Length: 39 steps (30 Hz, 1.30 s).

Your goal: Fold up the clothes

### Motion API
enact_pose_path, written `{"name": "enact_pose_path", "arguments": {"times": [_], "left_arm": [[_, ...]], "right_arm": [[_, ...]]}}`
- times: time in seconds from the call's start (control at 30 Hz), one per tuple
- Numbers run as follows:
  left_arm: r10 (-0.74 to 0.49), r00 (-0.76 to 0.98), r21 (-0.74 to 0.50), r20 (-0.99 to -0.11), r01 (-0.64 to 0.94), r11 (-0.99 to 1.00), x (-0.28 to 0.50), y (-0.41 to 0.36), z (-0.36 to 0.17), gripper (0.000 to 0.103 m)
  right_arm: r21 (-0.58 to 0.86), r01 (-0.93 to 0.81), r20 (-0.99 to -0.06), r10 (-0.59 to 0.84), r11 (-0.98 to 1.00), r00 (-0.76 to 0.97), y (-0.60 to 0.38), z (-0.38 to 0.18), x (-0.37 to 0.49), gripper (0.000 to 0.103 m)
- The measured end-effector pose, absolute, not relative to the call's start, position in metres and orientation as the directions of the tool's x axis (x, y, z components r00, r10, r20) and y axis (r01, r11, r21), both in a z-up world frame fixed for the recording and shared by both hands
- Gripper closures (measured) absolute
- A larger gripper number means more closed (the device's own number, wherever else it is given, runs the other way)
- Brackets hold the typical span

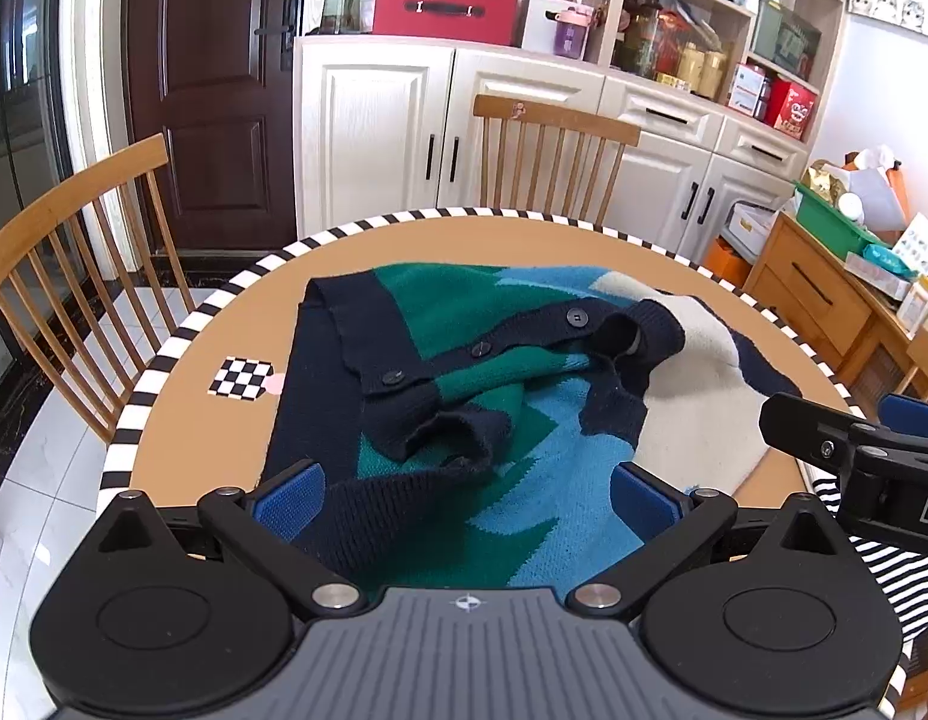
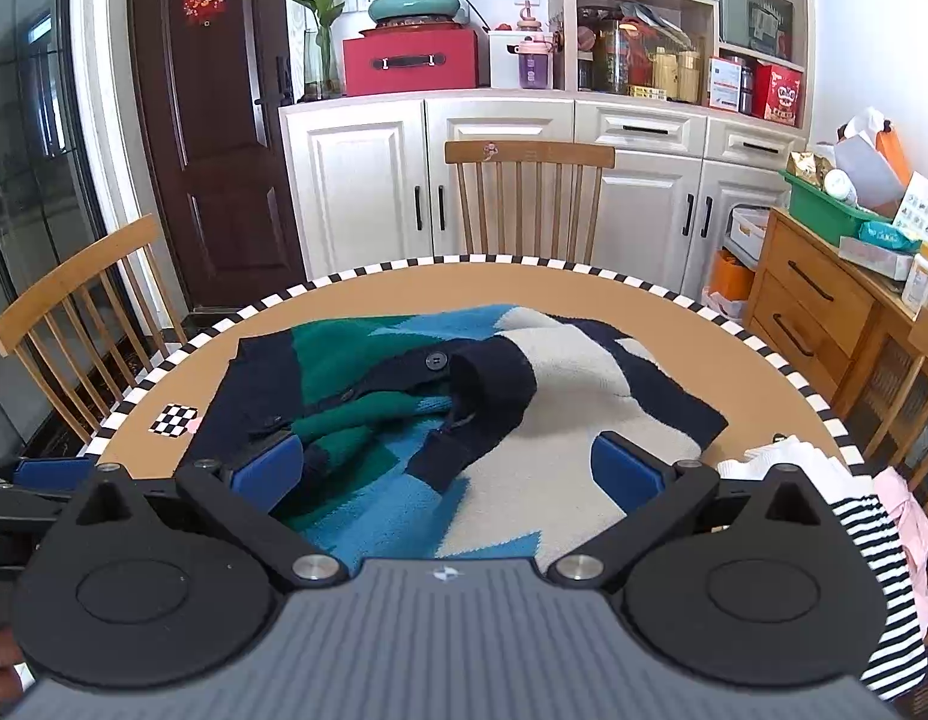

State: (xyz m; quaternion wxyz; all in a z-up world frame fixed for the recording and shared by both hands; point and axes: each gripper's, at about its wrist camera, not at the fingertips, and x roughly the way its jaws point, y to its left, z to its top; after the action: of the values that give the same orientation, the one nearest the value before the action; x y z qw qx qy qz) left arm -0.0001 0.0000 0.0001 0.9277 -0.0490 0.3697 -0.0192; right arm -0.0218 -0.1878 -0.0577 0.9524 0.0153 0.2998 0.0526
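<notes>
One knitted cardigan (image 1: 499, 396) in navy, green, blue and cream lies spread and rumpled across the middle of the round table (image 1: 212, 372), whose rim carries a black-and-white striped band; three dark buttons show along its navy placket in the left wrist view, and one sleeve with a navy cuff is flopped across the front. Two grippers are in view. The left gripper (image 1: 466, 501) sits at the lower centre of its frame with both blue pads spread wide over the cardigan's near hem, pinching nothing. The right gripper (image 2: 446, 474) is likewise spread apart above the cream and blue part, empty. One small checkerboard marker (image 1: 242, 378) lies on the table at centre left. A striped garment (image 2: 883, 570) and a white one (image 2: 787, 456) are bunched at the lower right edge, partly cut off by the gripper body. Two wooden chairs (image 2: 523, 198) stand behind the table.
</notes>
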Motion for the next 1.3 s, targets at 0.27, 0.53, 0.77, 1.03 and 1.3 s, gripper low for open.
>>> {"name": "enact_pose_path", "arguments": {"times": [0.27,0.53,0.77,1.03,1.3], "left_arm": [[-0.06,0.722,-0.076,-0.689,0.01,0.997,-0.008,-0.0018,-0.0024,0.0],[-0.074,0.699,-0.095,-0.711,0.009,0.995,-0.0041,0.0042,-0.0029,0.0],[-0.079,0.692,-0.09,-0.718,0.021,0.996,-0.0051,0.0017,-0.0047,0.0],[-0.085,0.69,-0.087,-0.719,0.032,0.996,-0.0049,-0.0016,-0.0057,0.0],[-0.094,0.685,-0.093,-0.722,0.039,0.995,-0.0042,-0.0031,-0.0073,0.0]], "right_arm": [[0.078,-0.085,-0.591,0.115,0.993,0.798,-0.1842,-0.0625,-0.0199,0.0],[0.098,-0.089,-0.605,0.131,0.991,0.785,-0.1889,-0.0643,-0.0224,0.0],[0.104,-0.092,-0.613,0.137,0.99,0.778,-0.1888,-0.066,-0.0224,0.0],[0.109,-0.091,-0.619,0.14,0.99,0.773,-0.1899,-0.0667,-0.0217,0.0],[0.107,-0.093,-0.621,0.139,0.99,0.771,-0.19,-0.0679,-0.0221,0.0]]}}
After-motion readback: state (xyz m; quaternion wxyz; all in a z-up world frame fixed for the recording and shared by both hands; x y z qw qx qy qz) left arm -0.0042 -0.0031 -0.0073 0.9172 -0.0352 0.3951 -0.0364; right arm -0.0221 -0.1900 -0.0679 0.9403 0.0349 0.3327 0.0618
